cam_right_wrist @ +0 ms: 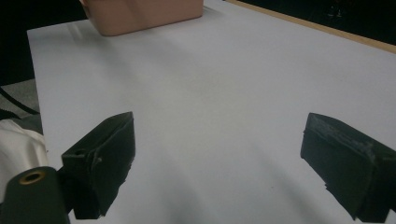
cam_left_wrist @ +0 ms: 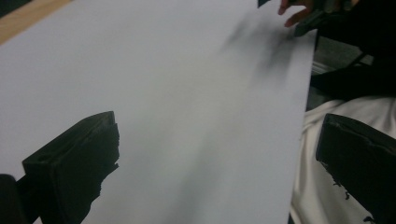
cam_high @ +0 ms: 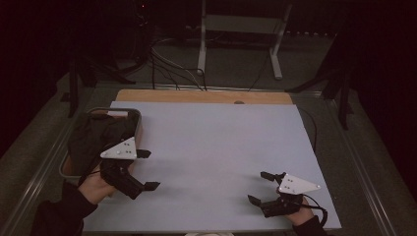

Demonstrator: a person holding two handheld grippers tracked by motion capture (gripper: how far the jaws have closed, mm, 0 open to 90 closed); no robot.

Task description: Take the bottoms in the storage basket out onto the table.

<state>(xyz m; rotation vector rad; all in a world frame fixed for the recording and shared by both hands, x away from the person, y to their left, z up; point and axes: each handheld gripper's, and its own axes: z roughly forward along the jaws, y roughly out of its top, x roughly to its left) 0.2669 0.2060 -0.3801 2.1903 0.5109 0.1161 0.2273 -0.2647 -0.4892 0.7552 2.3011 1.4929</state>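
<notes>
Both grippers hovering open over the white sheet, nothing in either.

The left gripper (cam_high: pixel 147 169) is sitting at the sheet's (cam_high: pixel 211 142) left edge, jaws spread wide and empty, just beside the pink bin (cam_high: pixel 138 129), which is holding a dark cloth (cam_high: pixel 98 137). The right gripper (cam_high: pixel 260 187) is resting near the front right corner, jaws likewise apart and gripping nothing. In the right gripper view the bin (cam_right_wrist: pixel 144 14) is standing at the far edge of the sheet (cam_right_wrist: pixel 224 93), well apart from that gripper.
</notes>
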